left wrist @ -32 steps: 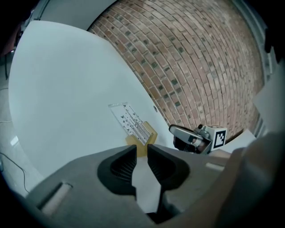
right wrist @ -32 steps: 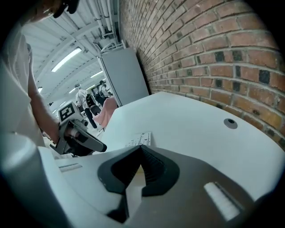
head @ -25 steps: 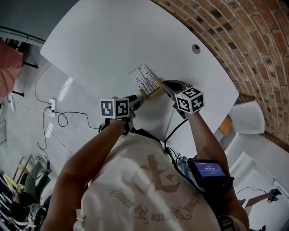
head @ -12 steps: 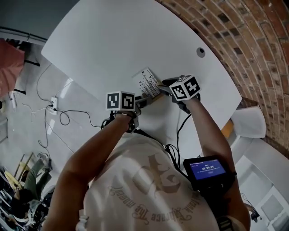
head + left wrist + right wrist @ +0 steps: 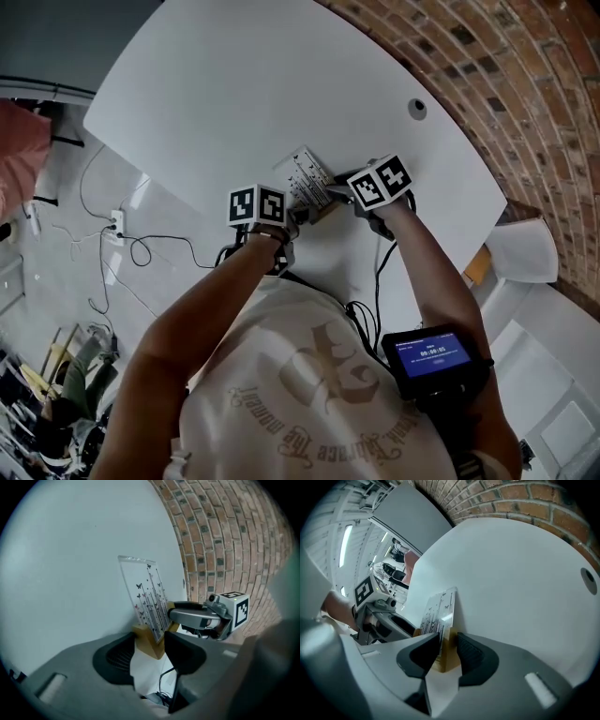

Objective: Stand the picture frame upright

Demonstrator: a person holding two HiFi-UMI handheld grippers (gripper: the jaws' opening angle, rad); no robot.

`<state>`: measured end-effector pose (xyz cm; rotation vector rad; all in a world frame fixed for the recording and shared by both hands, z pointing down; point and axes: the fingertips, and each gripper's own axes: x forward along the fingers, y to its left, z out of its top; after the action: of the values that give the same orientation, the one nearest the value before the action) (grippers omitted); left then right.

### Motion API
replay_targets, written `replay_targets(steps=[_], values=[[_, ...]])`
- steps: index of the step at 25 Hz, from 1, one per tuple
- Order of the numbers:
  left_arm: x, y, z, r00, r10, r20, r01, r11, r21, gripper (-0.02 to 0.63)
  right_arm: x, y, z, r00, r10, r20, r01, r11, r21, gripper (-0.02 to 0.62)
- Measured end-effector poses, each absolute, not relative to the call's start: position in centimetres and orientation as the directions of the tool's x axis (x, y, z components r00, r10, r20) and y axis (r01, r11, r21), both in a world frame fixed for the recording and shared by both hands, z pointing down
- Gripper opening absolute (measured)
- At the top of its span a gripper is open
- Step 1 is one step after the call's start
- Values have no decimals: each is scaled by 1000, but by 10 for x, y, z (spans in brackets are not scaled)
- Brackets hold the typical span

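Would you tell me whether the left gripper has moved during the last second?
Yes: against the round hole in the table, the left gripper has advanced toward the picture frame; its jaws are closing with its wooden base between them.

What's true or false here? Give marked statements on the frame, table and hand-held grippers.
The picture frame stands up in its wooden base. True.
It sits on the floor. False: it is on the white table.
The table has a round hole. True.
Both hand-held grippers hang clear of the frame. False: the left hand-held gripper and right hand-held gripper are at the base, jaws closing, base between them.
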<state>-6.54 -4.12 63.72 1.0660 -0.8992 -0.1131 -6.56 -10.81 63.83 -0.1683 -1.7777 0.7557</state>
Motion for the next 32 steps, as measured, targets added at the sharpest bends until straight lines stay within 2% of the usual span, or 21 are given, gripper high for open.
replay_targets(steps=[3,18,32], values=[[-66,-38,640,652,-453,608,-371,508,777,165,-65,-109,636,-362,455,814,-259,790,-556,119],[-66,-35,625,602,-429,673,-546,394,739,138,-47,-106,611,-541,278,793,-313,809,-497,98],[-68,-62,601,565,-387,728,-788,9,616,133,-23,-119,577,-729,-35,684,-449,778,-439,87]])
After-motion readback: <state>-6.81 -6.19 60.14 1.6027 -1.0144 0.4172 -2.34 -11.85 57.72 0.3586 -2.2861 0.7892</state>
